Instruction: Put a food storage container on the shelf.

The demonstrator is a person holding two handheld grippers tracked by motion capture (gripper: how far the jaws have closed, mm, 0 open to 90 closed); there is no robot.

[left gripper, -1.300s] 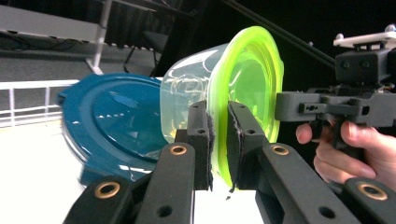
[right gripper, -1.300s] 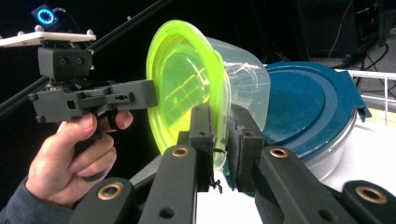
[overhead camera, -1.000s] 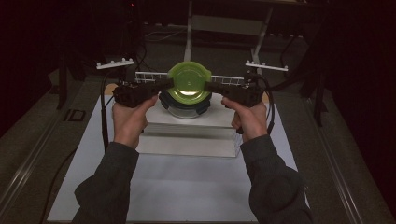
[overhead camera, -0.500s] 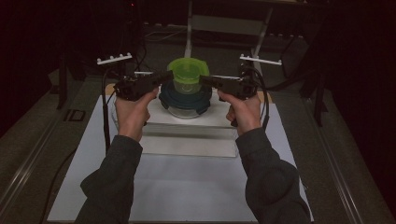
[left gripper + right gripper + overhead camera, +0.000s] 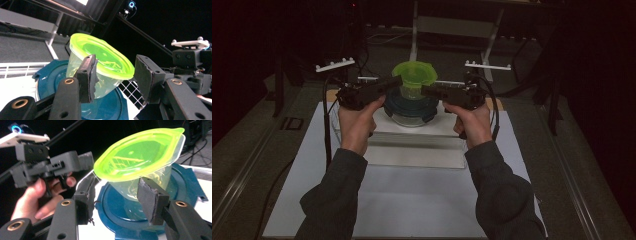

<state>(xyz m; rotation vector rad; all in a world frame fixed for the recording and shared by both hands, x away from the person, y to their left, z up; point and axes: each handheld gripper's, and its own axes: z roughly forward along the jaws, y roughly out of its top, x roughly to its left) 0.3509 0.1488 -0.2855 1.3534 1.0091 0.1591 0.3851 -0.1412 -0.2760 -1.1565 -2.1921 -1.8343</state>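
green-lidded tub [image 5: 413, 80] sat tilted, raised above blue-lidded container [image 5: 411, 107] at far centre of tabletop [image 5: 412, 200]. left claw [image 5: 393, 82] and right claw [image 5: 428, 90] pressed tub from left and right, each claw's jaws spread apart (neither clenched on it). thin clear plastic looked light, flexible, slippery; best gripped at wall under lid rim.

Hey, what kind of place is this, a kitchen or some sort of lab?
Probably a lab or recording rig, not a kitchen. A white mat covers the table, dark frames and cables stand behind it, a camera is mounted overhead, and each hand-held gripper carries a white marker bar.
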